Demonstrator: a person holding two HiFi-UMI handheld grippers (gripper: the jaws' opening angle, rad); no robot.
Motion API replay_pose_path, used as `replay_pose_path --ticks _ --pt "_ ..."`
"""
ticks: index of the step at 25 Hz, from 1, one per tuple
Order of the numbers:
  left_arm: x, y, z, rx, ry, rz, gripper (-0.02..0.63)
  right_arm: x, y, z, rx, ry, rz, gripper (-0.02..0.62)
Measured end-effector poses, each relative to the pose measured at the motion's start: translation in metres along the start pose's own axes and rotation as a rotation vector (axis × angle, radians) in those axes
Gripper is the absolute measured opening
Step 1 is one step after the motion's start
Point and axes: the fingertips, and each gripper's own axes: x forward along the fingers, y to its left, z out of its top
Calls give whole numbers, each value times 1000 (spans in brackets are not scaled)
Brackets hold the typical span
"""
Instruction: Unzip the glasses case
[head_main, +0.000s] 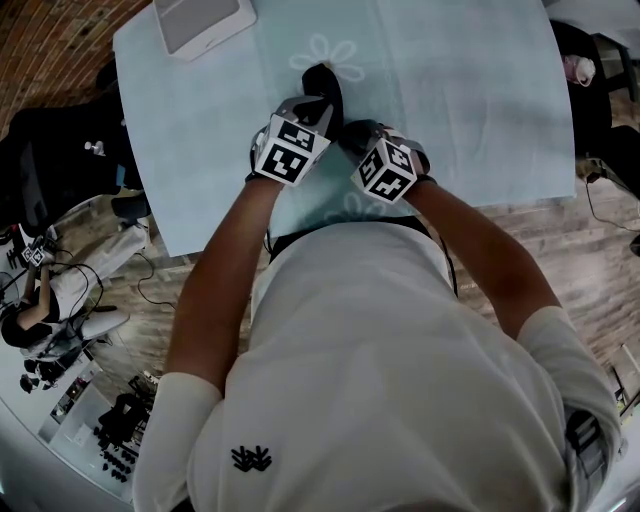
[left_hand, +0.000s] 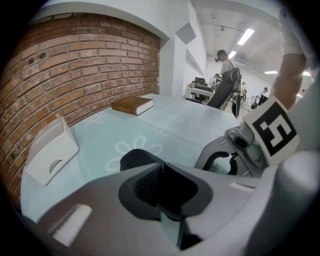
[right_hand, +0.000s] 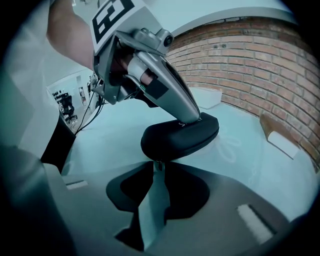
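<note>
Right gripper view: right gripper (right_hand: 157, 169) tight on glasses case (right_hand: 181, 138) zip pull (right_hand: 158, 164), left gripper (right_hand: 192, 117) closed atop case.

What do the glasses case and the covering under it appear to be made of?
The glasses case looks like a semi-rigid shell in matte black fabric or faux leather: it holds its rounded shape under the left gripper, with only a soft sheen. The covering seems a thin pale-blue tablecloth, fabric or coated plastic, with printed white flowers and visible fold lines.
</note>
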Motion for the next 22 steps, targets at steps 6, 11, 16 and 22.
replay_pose_path --ticks 6,11,16,22 --pt "0 -1 1 -9 -11 -4 58 -1 0 -1 8 1 8 6" --pt "1 -1 1 -17 -22 0 58 -5 1 -4 25 -9 14 5" --pt "1 4 -1 -43 -29 2 54 -6 -1 -5 34 -16 23 0" --pt "1 5 -2 -36 -35 -5 54 -12 -3 -6 25 -27 19 0"
